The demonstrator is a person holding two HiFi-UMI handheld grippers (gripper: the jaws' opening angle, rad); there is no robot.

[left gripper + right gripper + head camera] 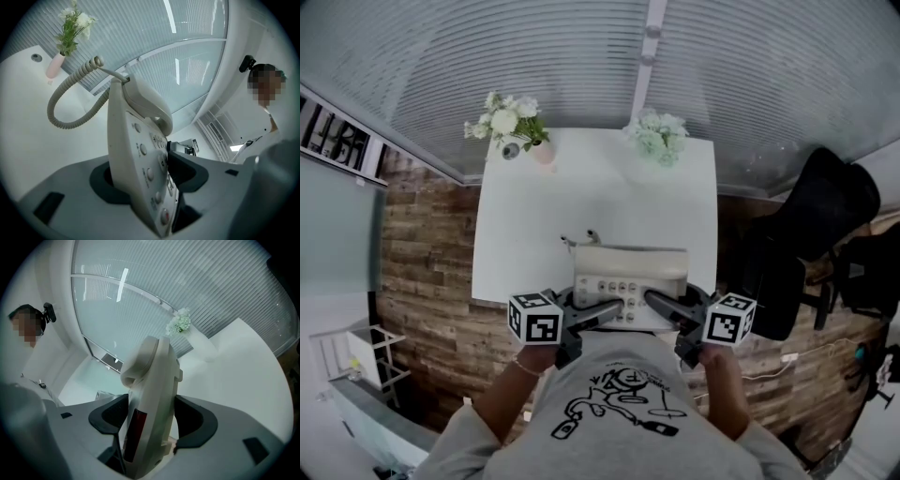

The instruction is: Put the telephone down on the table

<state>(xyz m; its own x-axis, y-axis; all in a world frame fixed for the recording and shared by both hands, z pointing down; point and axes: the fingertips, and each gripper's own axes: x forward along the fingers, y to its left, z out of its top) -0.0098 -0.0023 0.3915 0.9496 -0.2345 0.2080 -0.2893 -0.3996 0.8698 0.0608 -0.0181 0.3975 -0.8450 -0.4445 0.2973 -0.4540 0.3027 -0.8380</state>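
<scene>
Looking down in the head view, the phone is at the near edge of the table. It is pinched from both sides, with the left gripper on its left flank and the right gripper on its right. I cannot tell whether its base touches the top yet. It is so close to the edge that, to my eye, letting go here could leave part of it overhanging, and it might tip back toward the person. The flowers at the far end are well apart and at no risk.

In the left gripper view, the left gripper is clamped on the phone, one pad on the button face and the other on the underside. Buttons make a bumpy, slick hold, so a slip is possible. The handset only rests in its cradle, and the cord loops out loose. A tilt could shake the handset off, or the cord could get trapped under the base.

In the right gripper view, the right gripper is closed on the phone's other edge. If one gripper lets go before the other, I'd expect the phone to swing on the remaining grip and land hard on one side.
</scene>
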